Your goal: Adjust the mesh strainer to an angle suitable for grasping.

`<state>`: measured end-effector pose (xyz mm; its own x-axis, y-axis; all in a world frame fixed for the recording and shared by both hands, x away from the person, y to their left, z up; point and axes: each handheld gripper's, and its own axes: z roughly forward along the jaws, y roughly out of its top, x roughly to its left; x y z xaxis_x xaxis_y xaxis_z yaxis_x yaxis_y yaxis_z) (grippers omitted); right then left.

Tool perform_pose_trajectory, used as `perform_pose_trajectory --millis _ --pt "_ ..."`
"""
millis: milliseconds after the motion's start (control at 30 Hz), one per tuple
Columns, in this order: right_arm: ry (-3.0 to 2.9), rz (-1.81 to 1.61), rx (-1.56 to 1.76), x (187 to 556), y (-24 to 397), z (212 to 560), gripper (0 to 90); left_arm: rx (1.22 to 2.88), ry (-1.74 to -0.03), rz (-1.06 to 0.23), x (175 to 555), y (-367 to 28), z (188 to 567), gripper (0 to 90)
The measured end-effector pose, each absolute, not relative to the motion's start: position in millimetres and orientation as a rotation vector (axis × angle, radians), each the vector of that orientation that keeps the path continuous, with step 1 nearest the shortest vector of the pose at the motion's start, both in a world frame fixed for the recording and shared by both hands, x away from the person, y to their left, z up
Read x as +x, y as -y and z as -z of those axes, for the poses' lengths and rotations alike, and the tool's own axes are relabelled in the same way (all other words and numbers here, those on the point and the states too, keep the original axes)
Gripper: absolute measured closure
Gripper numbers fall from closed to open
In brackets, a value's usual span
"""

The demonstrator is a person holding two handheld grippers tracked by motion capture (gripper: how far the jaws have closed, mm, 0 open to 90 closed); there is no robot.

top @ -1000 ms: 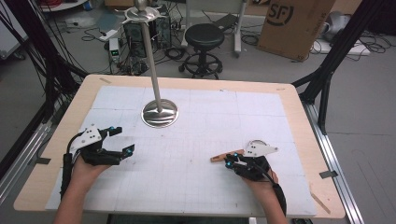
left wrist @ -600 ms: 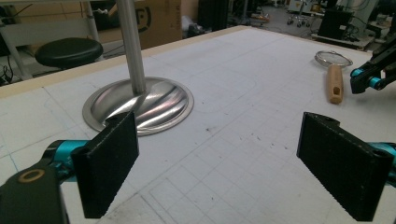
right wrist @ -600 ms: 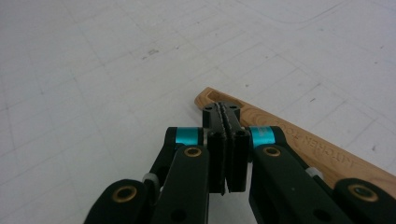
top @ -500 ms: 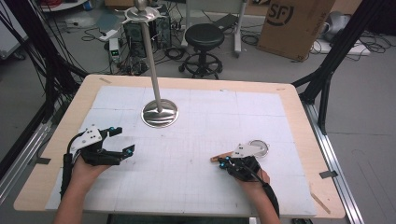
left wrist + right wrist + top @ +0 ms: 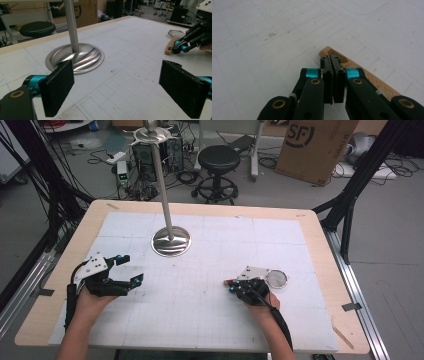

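A small strainer lies on the white mat, with its round mesh [image 5: 276, 279] to the right and its wooden handle [image 5: 229, 282] pointing left. My right gripper [image 5: 233, 288] is shut, its tips right over the end of the handle [image 5: 324, 53]. The jaws meet with nothing between them [image 5: 332, 60]. The left gripper view shows the same strainer [image 5: 176, 33] and the right gripper [image 5: 178, 47] at the far right. My left gripper [image 5: 131, 269] rests near the mat's left edge, open and with nothing between its pads [image 5: 120, 87].
A metal stand with a round base [image 5: 171, 241] and a tall pole rises at the back middle of the table; its base [image 5: 75, 57] is just ahead of the left gripper. The wooden table edge [image 5: 200, 207] borders the mat.
My right hand has slid left along the strainer's handle toward its end. The left hand and the strainer have stayed put.
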<state>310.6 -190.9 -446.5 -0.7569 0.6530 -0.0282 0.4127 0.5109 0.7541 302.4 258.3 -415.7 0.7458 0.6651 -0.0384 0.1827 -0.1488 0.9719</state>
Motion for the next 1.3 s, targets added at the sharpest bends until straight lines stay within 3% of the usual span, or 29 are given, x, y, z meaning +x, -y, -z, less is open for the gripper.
perform_pose_trajectory --millis 1167,1300 --pt "-2.412 -0.937 1.050 370 171 438 89.1 1.714 -0.684 -0.468 304 -257 417 13.3" --pt "-2.423 -0.941 1.051 368 171 437 85.1 1.713 -0.686 -0.471 304 -257 417 13.3"
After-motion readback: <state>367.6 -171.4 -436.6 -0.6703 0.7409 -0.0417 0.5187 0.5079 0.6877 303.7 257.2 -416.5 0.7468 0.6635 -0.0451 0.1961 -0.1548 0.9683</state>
